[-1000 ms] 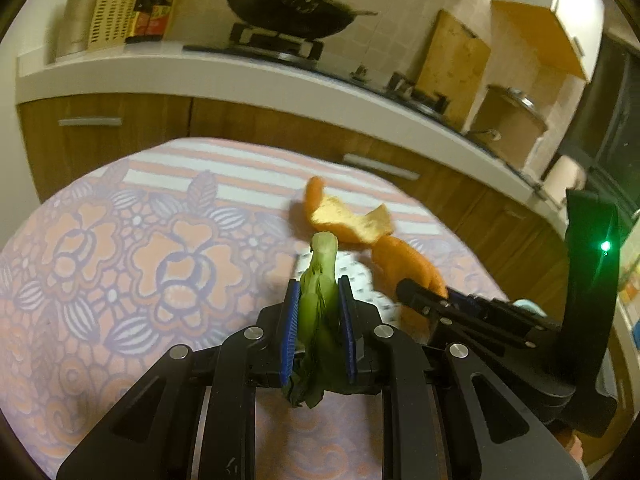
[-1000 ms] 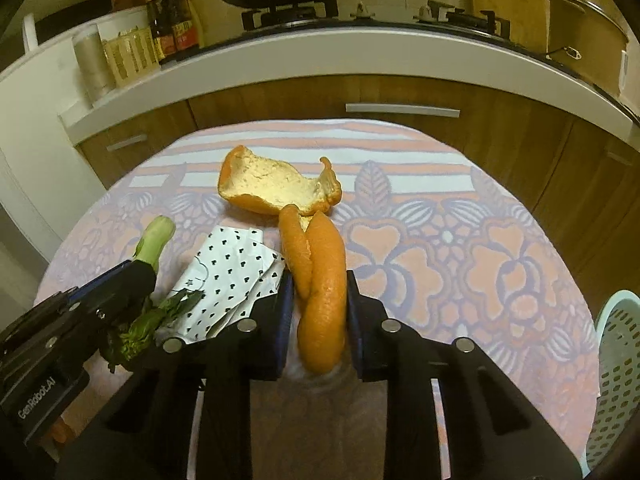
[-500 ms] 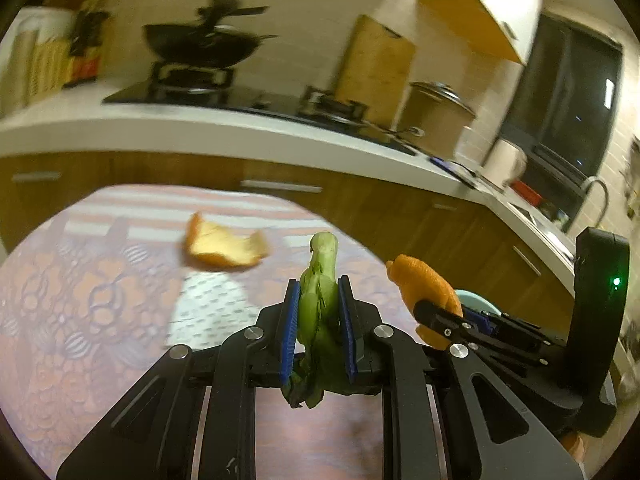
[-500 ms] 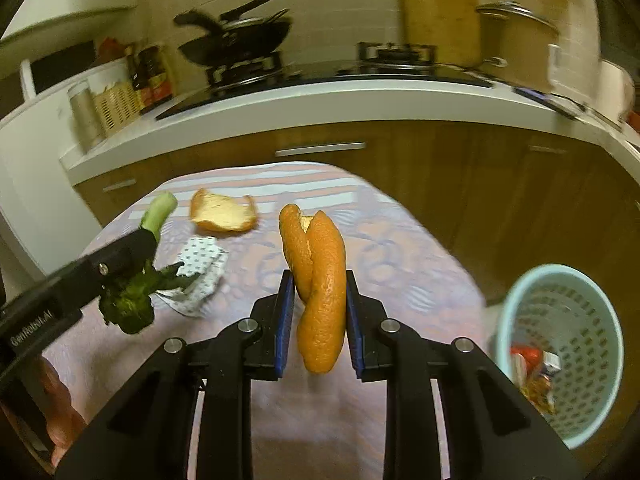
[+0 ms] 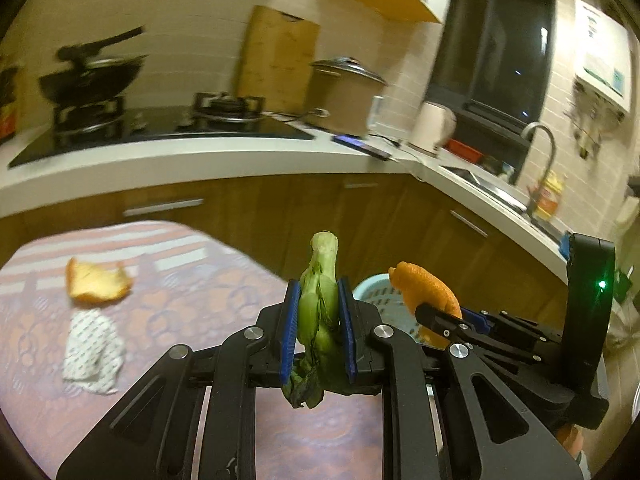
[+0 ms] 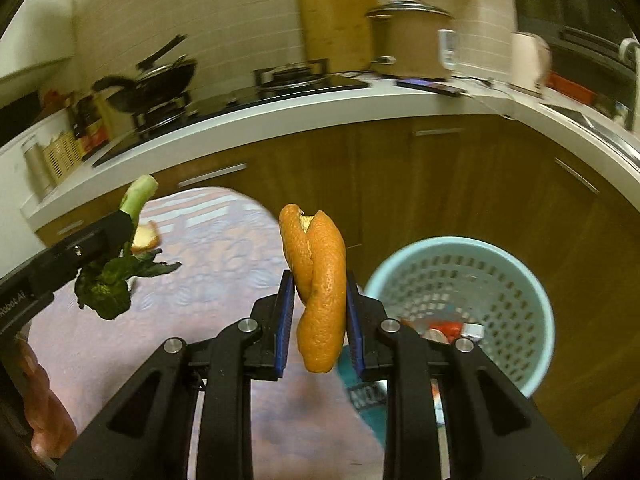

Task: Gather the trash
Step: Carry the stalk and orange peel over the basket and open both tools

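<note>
My left gripper point(image 5: 319, 312) is shut on a green vegetable stalk point(image 5: 319, 300), held upright above the table; it also shows in the right wrist view point(image 6: 120, 256). My right gripper point(image 6: 320, 312) is shut on a folded orange peel point(image 6: 318, 280), also seen in the left wrist view point(image 5: 426, 292). A pale blue perforated trash basket point(image 6: 532, 280) with some trash inside stands on the floor to the right of the right gripper. Another orange peel piece point(image 5: 98, 286) and a crumpled dotted paper point(image 5: 94, 354) lie on the table.
The round table point(image 5: 180, 304) has a floral cloth and its edge is below both grippers. Wooden cabinets point(image 6: 440, 184) and a white counter with a stove, wok point(image 5: 92, 74) and pot stand behind. A sink point(image 5: 540, 148) is at the right.
Both grippers have swung right with their loads, off the table's middle toward its right edge. The trash basket is now closer and larger in the right wrist view.
</note>
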`<state>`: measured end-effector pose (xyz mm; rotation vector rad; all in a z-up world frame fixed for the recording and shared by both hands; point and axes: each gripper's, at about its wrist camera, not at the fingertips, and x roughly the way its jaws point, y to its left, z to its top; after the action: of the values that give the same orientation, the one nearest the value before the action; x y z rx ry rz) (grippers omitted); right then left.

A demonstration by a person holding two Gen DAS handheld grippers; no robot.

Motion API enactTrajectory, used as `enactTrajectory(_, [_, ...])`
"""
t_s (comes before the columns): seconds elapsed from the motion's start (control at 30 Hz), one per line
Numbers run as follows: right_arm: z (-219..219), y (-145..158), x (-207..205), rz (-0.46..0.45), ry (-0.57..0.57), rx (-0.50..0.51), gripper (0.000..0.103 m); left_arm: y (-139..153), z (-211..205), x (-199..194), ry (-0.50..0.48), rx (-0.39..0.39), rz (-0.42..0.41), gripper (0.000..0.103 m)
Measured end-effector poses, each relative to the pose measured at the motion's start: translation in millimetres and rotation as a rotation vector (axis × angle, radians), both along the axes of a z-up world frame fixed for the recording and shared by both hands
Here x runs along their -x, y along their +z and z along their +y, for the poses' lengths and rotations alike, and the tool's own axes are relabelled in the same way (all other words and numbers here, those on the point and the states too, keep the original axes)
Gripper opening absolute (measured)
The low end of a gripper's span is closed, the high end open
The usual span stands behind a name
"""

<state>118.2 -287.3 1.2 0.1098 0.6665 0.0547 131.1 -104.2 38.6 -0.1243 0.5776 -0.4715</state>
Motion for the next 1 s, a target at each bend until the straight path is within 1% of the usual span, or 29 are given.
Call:
enactTrajectory(0.2, [-45.6, -5.0, 7.7, 0.003, -0.090, -0.020, 0.021, -3.5, -46.8, -15.6, -0.084, -0.030, 0.004, 0.017])
enactTrajectory(0.37, [-78.0, -17.4, 8.8, 0.029, -0.152, -0.028, 0.021, -14.6, -83.0, -30.0, -0.139, -0.050, 0.023, 0.017])
enactTrajectory(0.57, [-103.8, -35.8, 3.9, 0.075, -0.204, -0.049, 0.021, -35.2, -121.5, -45.9, -0.211, -0.074, 0.064, 0.017])
enactTrajectory(0.63, [-112.8, -43.6, 1.8, 0.097, -0.220, -0.065, 0.021, -42.2, -129.3, -50.7, -0.227, -0.082, 0.082, 0.018])
enactTrajectory(0.77, [-127.0, -61.2, -0.9, 0.142, -0.248, -0.096, 0.022, -68.1, -146.4, -65.4, -0.264, -0.128, 0.139, 0.018])
enactTrajectory(0.87, [-134.4, -72.6, -3.2, 0.169, -0.261, -0.108, 0.022, -84.0, -154.1, -74.0, -0.288, -0.138, 0.179, 0.018])
enactTrajectory(0.93, [-137.5, -78.6, -3.6, 0.182, -0.265, -0.119, 0.022, -88.7, -156.8, -76.3, -0.294, -0.140, 0.193, 0.018])
enactTrajectory(1.0, [-139.4, -83.3, -5.7, 0.199, -0.270, -0.125, 0.024, -93.2, -160.2, -78.6, -0.295, -0.145, 0.206, 0.020])
